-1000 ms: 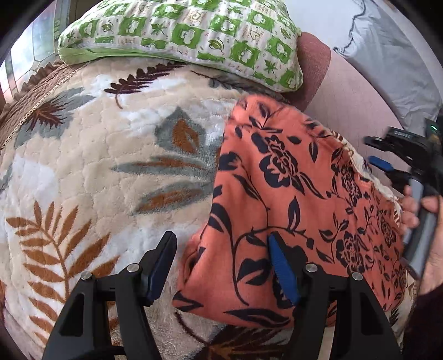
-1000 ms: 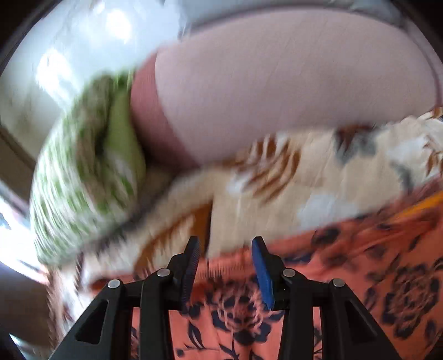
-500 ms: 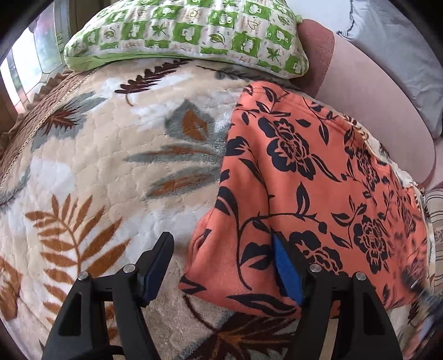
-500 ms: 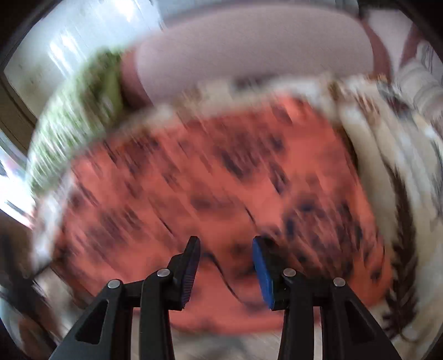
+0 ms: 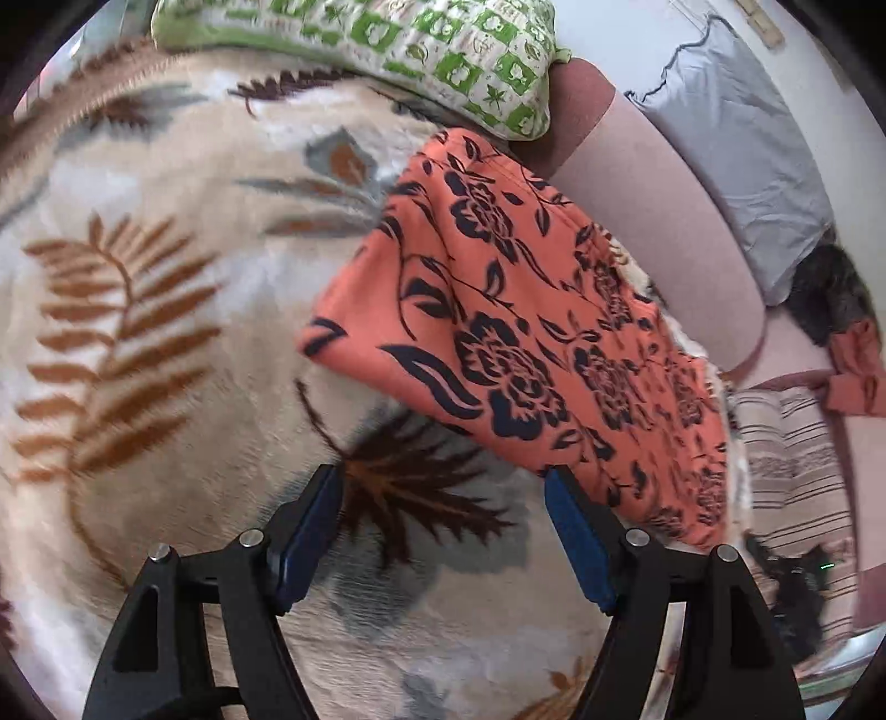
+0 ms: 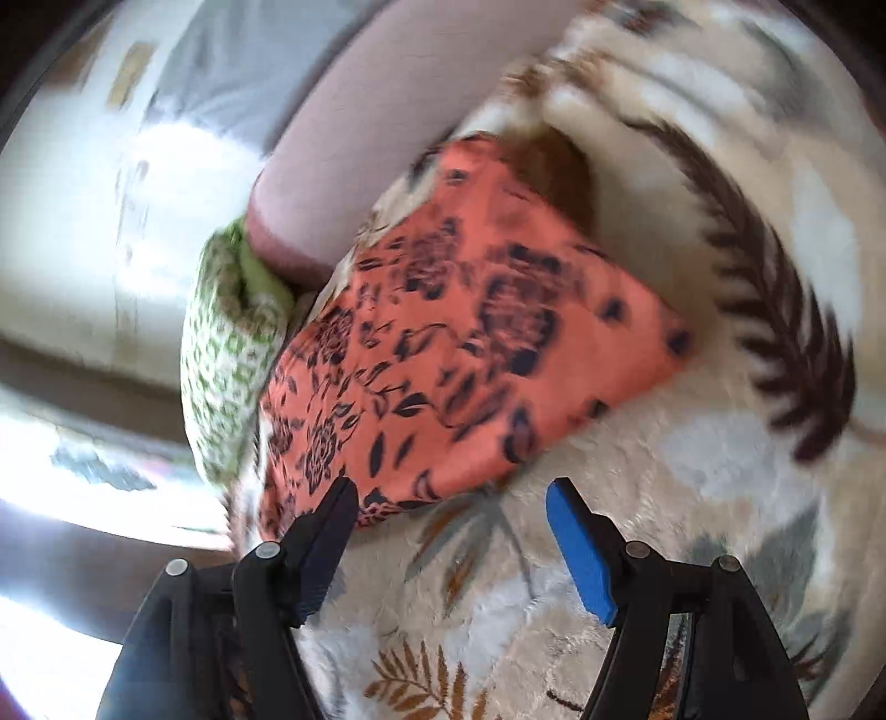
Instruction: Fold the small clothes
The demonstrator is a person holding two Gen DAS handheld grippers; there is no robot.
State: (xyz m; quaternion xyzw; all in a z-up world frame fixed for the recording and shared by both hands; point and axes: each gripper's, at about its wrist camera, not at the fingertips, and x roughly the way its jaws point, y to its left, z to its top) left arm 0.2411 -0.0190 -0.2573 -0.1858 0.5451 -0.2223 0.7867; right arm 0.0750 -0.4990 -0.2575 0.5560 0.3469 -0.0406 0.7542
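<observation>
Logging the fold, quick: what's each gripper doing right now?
Left gripper: open, holding nothing.
Right gripper: open, holding nothing.

Left tongs (image 5: 443, 498) spread wide, empty; right tongs (image 6: 451, 512) likewise.

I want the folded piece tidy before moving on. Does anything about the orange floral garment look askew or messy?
Nothing stands out. The orange floral garment lies folded flat on the leaf-patterned blanket, its far corner near the green checked pillow. Both the left gripper and right gripper are open and empty.
</observation>
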